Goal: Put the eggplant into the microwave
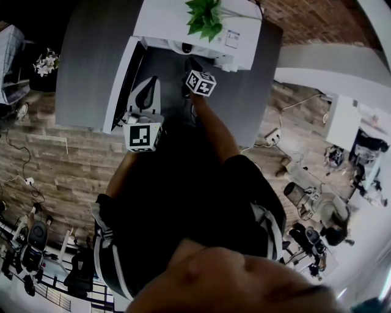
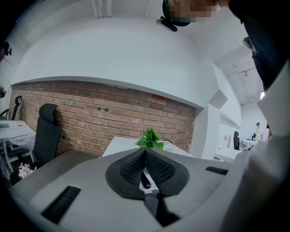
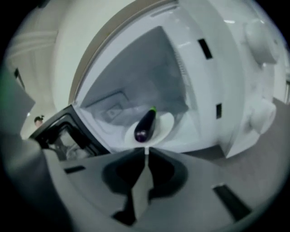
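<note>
From the head view, a white microwave stands on a grey table with its door swung open to the left and a green plant on top. The left gripper hovers near the open door, while the right gripper reaches toward the oven's opening. In the left gripper view, the ribbed pads are pressed together with nothing gripped; beyond them are the plant, a brick wall and a black office chair. In the right gripper view, the jaws are likewise closed and empty, and just past their tips the eggplant lies on a white plate inside the microwave, apart from the gripper.
</note>
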Demonstrator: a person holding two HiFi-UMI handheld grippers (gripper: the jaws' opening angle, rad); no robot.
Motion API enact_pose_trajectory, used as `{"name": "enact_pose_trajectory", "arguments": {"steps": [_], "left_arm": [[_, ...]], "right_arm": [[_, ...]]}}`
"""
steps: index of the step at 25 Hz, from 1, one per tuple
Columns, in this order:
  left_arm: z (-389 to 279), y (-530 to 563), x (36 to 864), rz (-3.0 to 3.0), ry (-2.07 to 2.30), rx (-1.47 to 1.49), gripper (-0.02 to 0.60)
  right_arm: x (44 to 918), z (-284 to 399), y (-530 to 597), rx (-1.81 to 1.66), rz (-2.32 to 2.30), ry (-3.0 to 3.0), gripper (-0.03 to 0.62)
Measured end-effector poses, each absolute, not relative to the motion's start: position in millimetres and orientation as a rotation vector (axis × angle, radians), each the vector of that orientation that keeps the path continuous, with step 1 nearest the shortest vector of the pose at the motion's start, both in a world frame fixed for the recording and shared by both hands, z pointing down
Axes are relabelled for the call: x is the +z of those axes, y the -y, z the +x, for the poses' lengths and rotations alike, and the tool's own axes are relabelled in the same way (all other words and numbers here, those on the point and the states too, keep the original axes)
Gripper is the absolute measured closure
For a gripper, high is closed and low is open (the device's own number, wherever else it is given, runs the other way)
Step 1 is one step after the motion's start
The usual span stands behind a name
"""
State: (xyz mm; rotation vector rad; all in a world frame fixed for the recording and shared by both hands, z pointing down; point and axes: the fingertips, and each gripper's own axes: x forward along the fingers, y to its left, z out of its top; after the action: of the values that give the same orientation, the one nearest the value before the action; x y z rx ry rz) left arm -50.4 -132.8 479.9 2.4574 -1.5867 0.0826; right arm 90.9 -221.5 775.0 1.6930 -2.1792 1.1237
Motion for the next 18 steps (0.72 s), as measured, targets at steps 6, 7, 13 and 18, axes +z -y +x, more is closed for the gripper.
{"name": "enact_pose_trajectory", "arguments": {"steps": [6,7,13,18], "left_arm": [[-52,135,483,2.445,1.583,0.081,0.545],[-52,136,483,2.444,1.582,0.079,0.545],[-54,141,487,2.460,1.574,0.096,0.545],[-53,144,490,2.471,1.563,0.102,0.545]], "right_arm": [[780,78,228,1.031,1.651,2.123,0.545],[781,77,229,1.035,1.652,2.116,0.545],[783,72,236,1.050,1.660,2.108,0.545],[782,73,243,1.062,1.670,2.107,0.545]]}}
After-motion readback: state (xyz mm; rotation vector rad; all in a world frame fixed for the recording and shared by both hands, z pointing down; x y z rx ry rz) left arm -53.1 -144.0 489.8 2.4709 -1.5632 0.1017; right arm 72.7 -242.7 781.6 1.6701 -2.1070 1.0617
